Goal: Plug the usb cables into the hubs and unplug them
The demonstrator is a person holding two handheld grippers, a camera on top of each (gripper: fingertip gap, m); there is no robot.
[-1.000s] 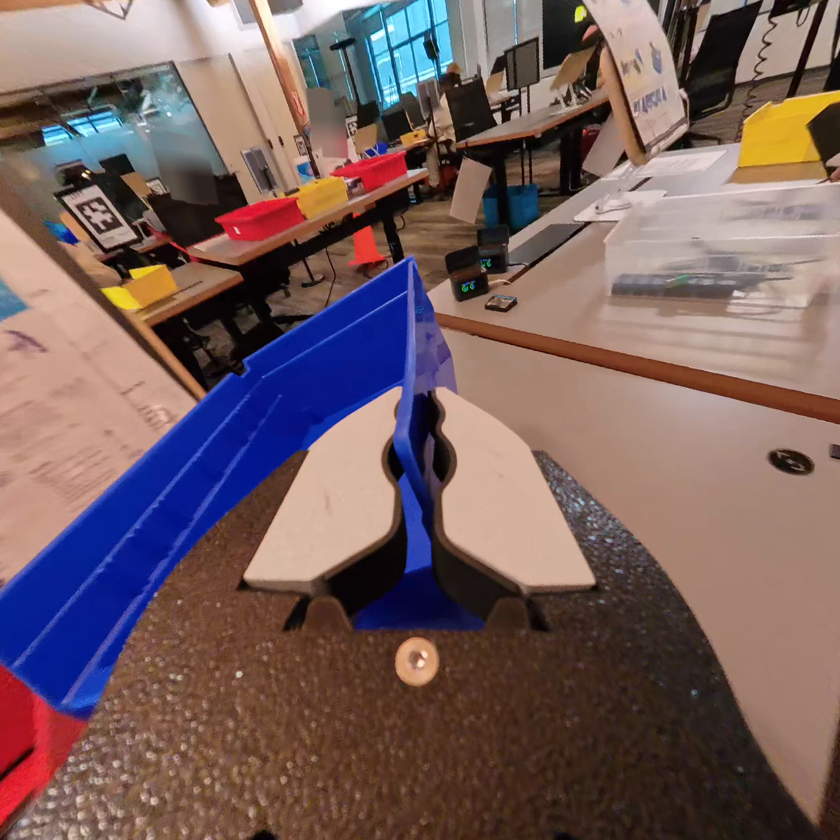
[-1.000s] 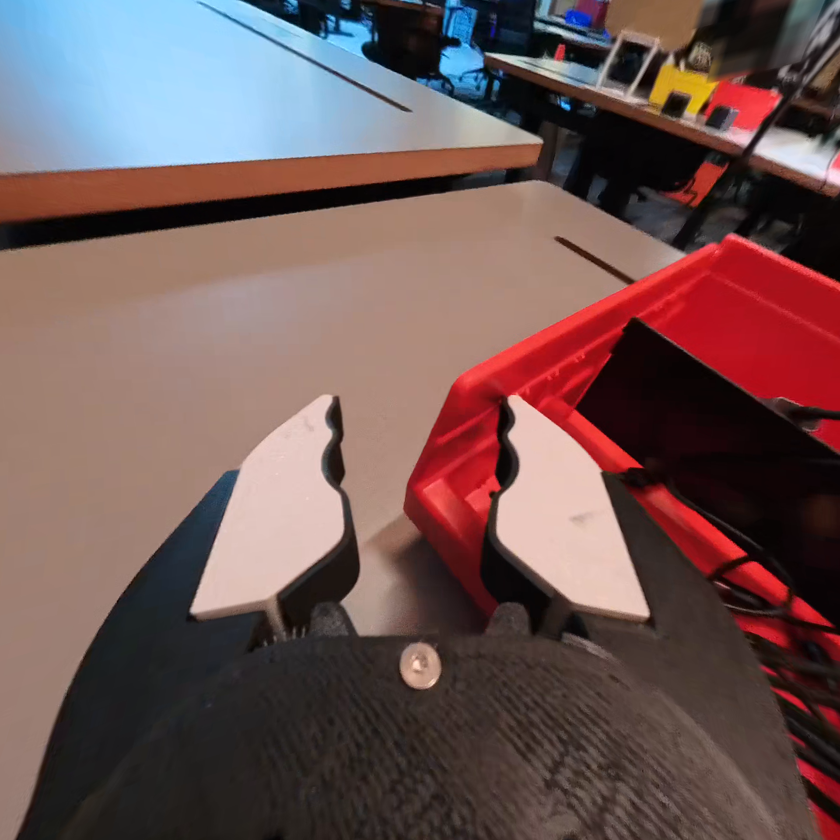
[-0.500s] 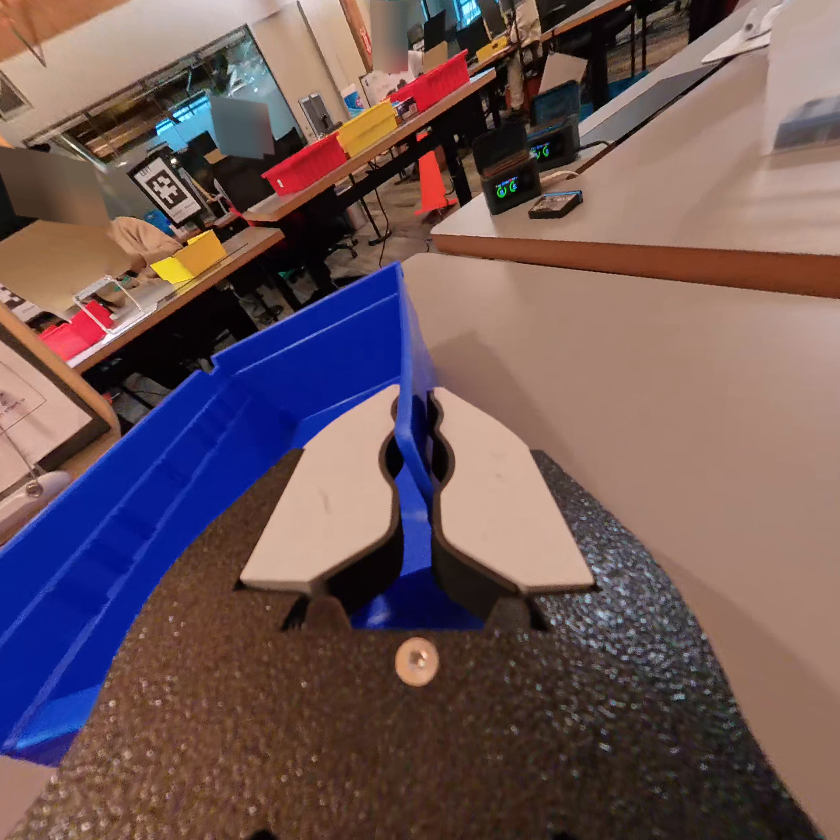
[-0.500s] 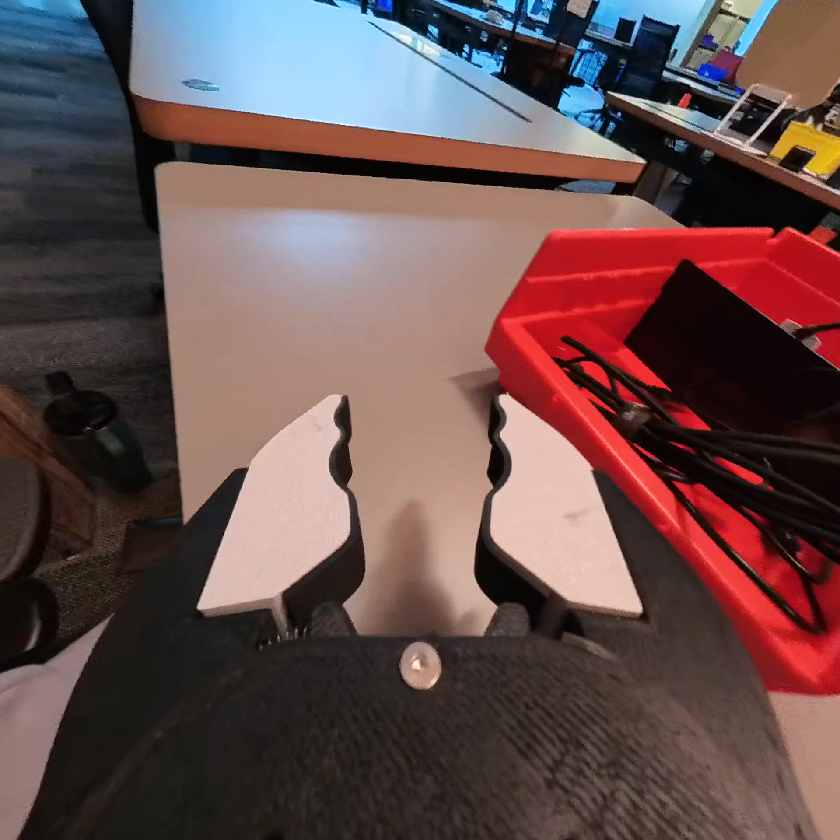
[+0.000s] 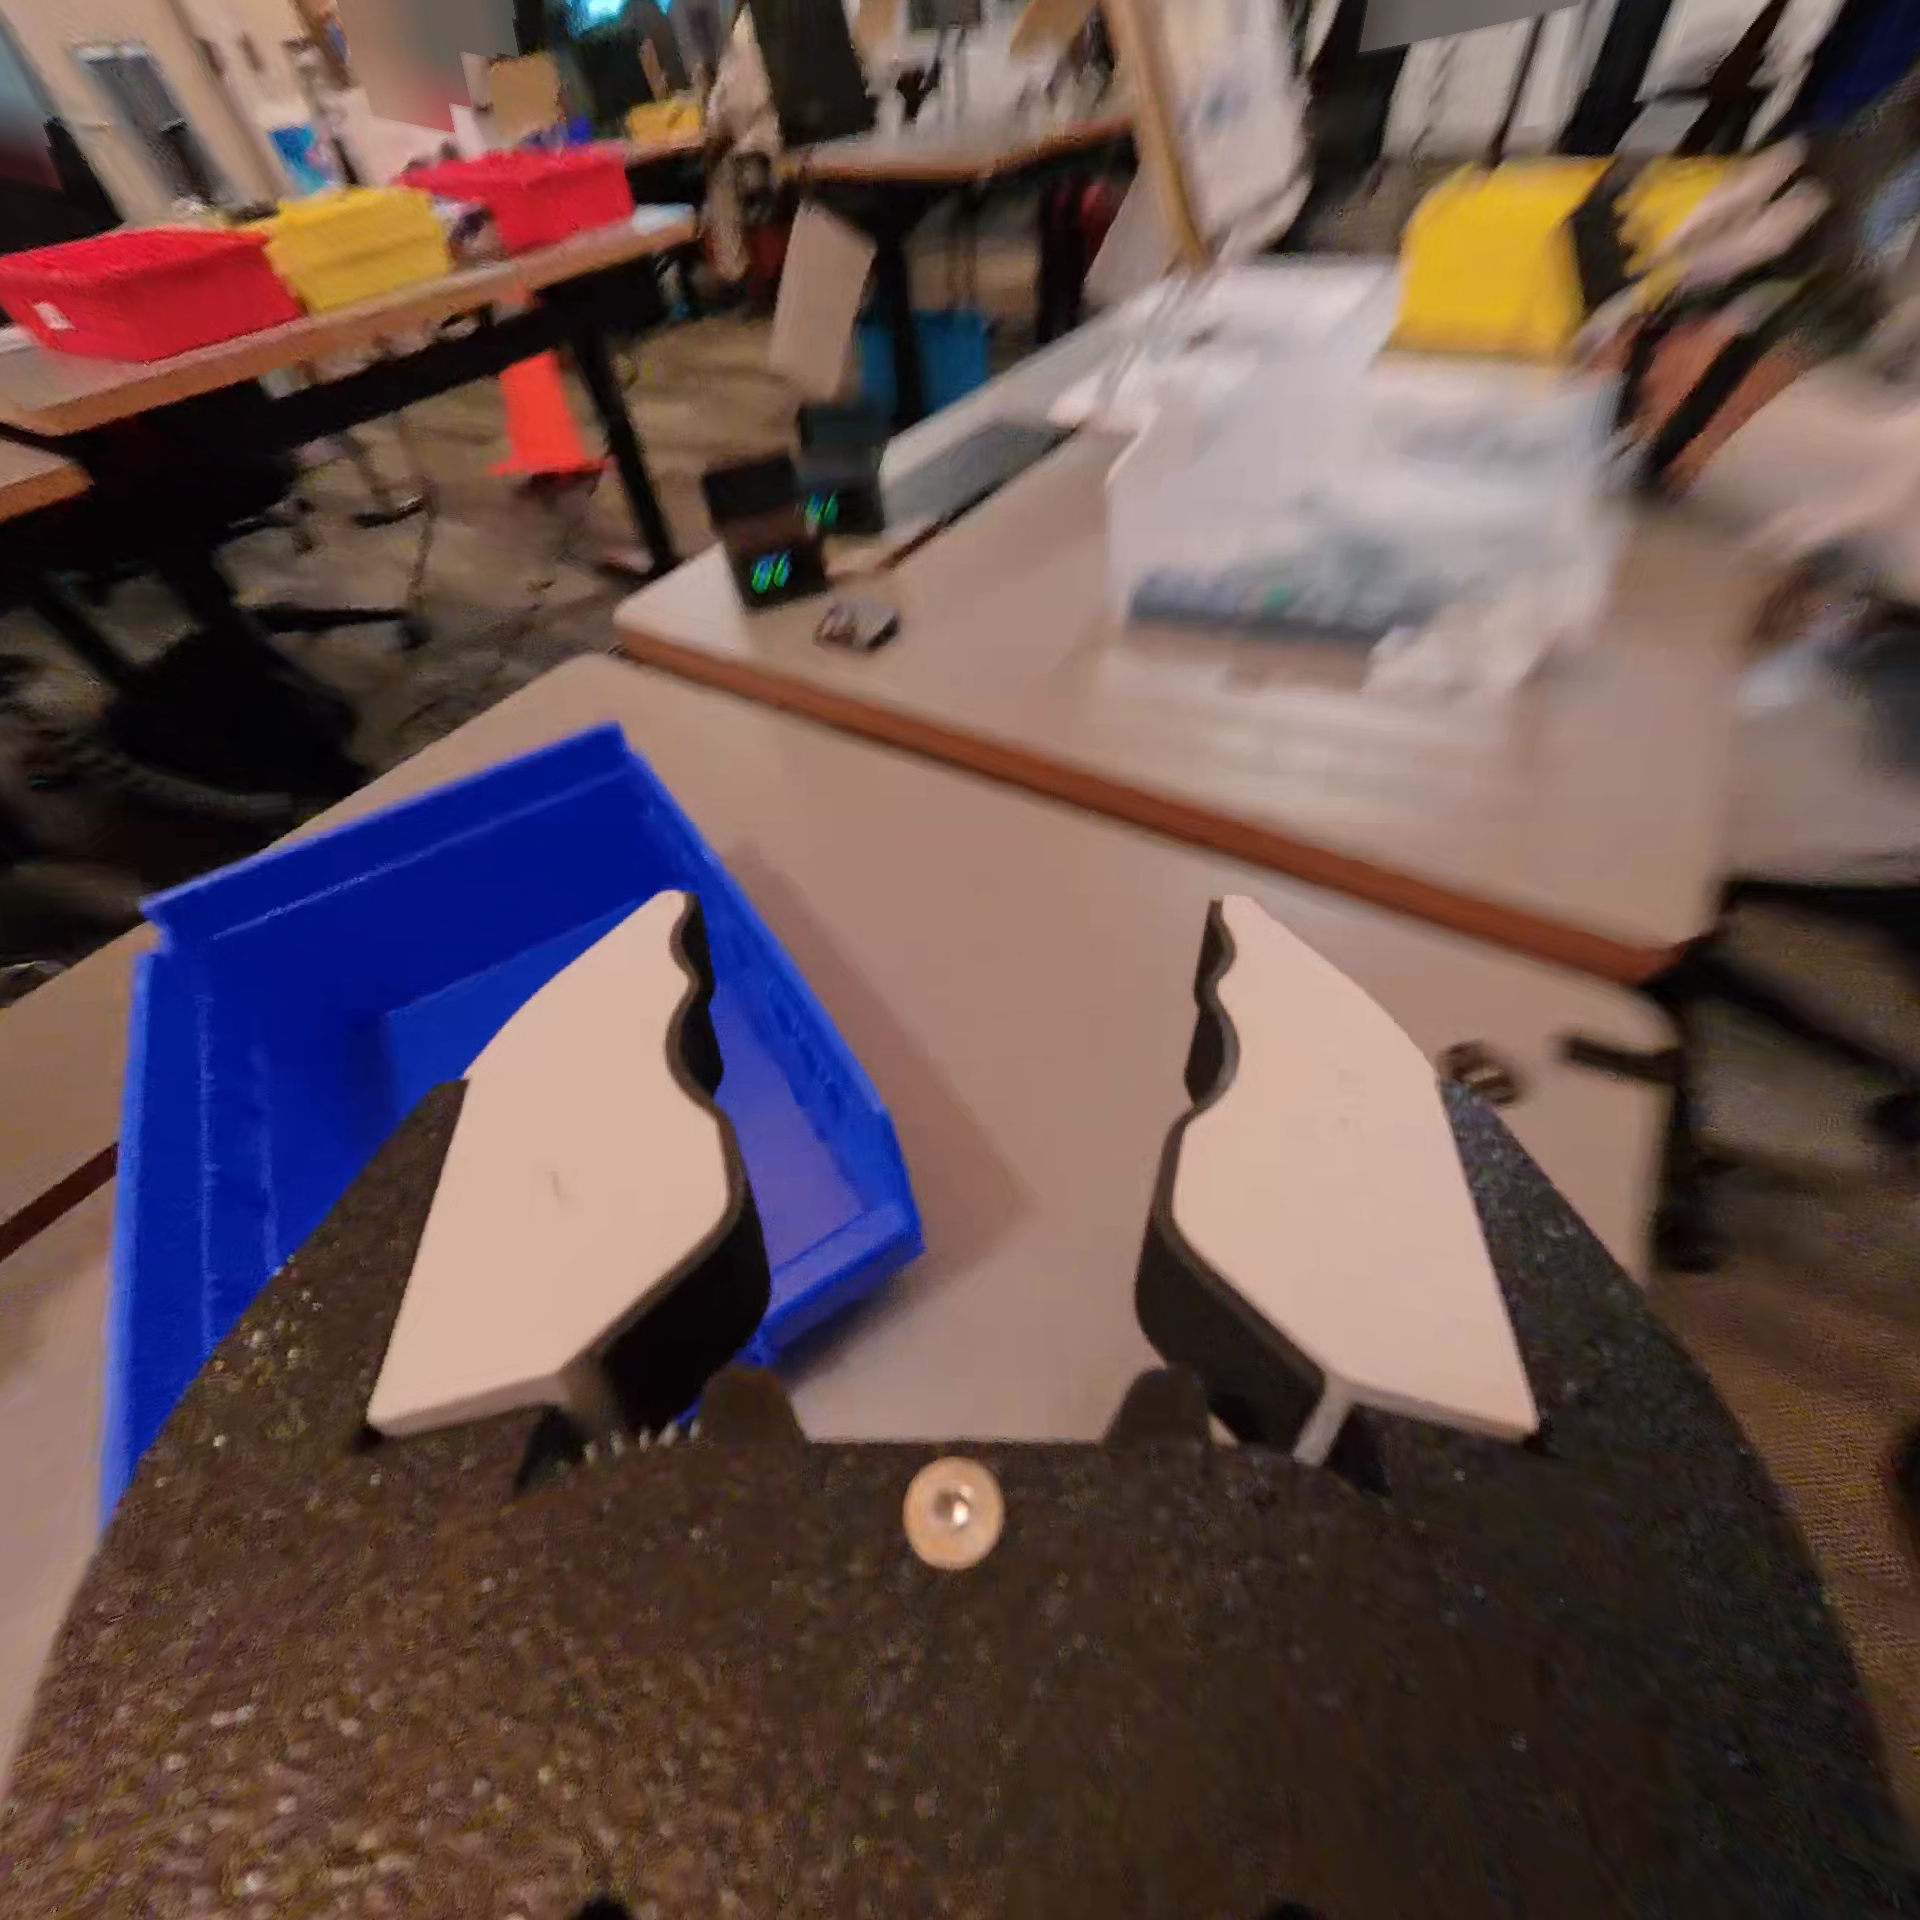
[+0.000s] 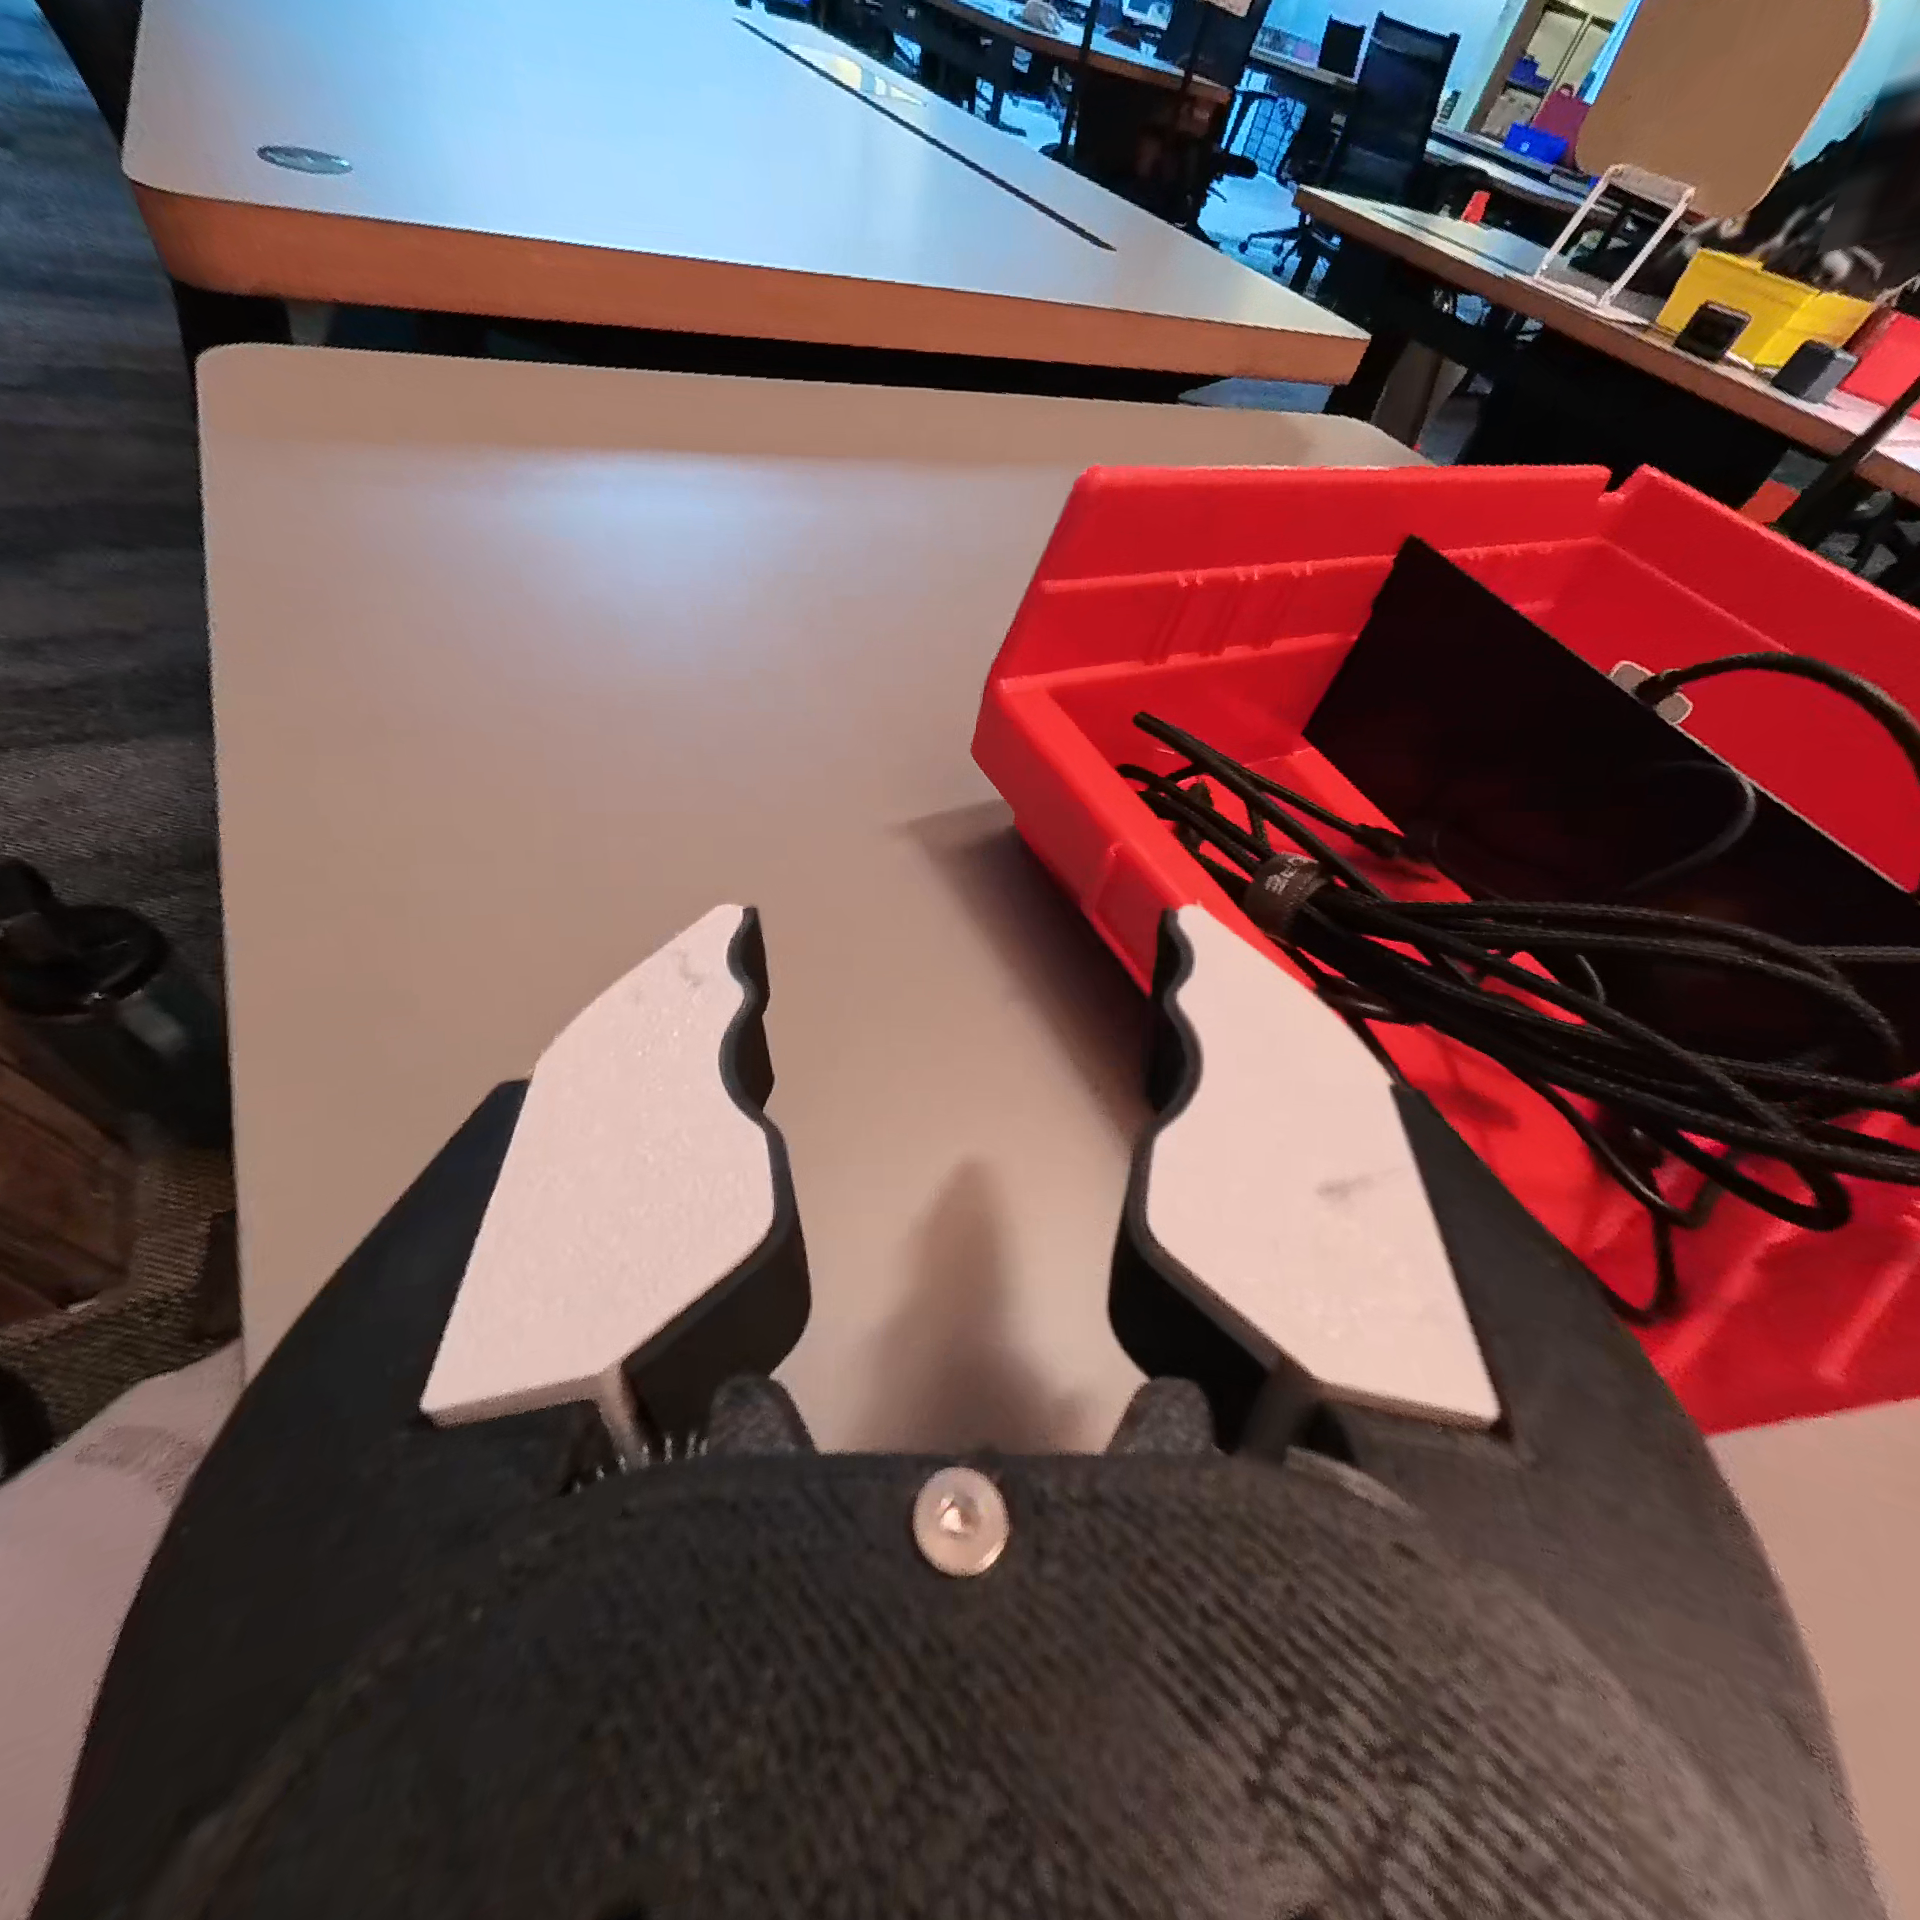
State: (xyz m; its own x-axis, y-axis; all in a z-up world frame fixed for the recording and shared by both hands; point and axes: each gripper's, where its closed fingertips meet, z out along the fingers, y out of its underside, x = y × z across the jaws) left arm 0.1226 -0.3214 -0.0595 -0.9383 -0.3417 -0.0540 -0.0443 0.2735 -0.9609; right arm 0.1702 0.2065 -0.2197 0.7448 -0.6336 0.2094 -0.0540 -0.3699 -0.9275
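Observation:
In the left wrist view an empty blue bin (image 5: 312, 997) stands on the grey table (image 5: 987, 935), left of centre. My left gripper (image 5: 945, 925) is open and empty above the table, its left finger over the bin's right wall. In the right wrist view a red bin (image 6: 1299, 561) sits on the table (image 6: 582, 644) at the right. It holds a bundle of black USB cables (image 6: 1558, 966) and a black divider (image 6: 1538, 727), with another cable behind it. My right gripper (image 6: 961, 935) is open and empty, just left of the red bin's near corner. No hub is clearly visible.
A second table (image 5: 1247, 727) lies beyond the grey one, with small black devices (image 5: 769, 540) and a clear plastic box (image 5: 1340, 499). Farther tables carry red and yellow bins (image 5: 343, 249). Another long table (image 6: 644, 177) lies ahead in the right view. The floor drops off at the left (image 6: 94, 623). One gripper's finger ends stand about 55 cm off the other's.
My left gripper let go of the blue bin's wall, opened wide and pulled back; the bin now rests on the table. My right gripper drew back from the red bin.

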